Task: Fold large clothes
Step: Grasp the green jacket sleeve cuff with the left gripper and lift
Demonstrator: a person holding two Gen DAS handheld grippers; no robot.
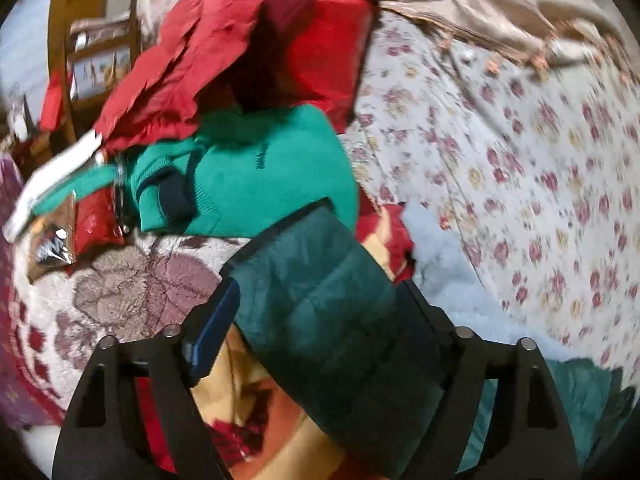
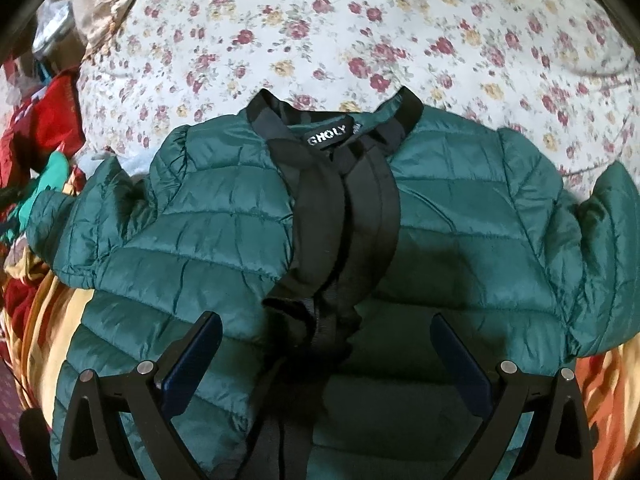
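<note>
Both tongs (image 1: 320,300) (image 2: 328,344) apart; jacket (image 2: 240,216) collar label (image 2: 328,138) only in right view.

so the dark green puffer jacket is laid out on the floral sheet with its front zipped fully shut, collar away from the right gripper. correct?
Not quite. The right wrist view shows the dark green puffer jacket on the floral sheet, collar away from the right gripper, but its front is open at the neck: the brand label inside shows.
</note>
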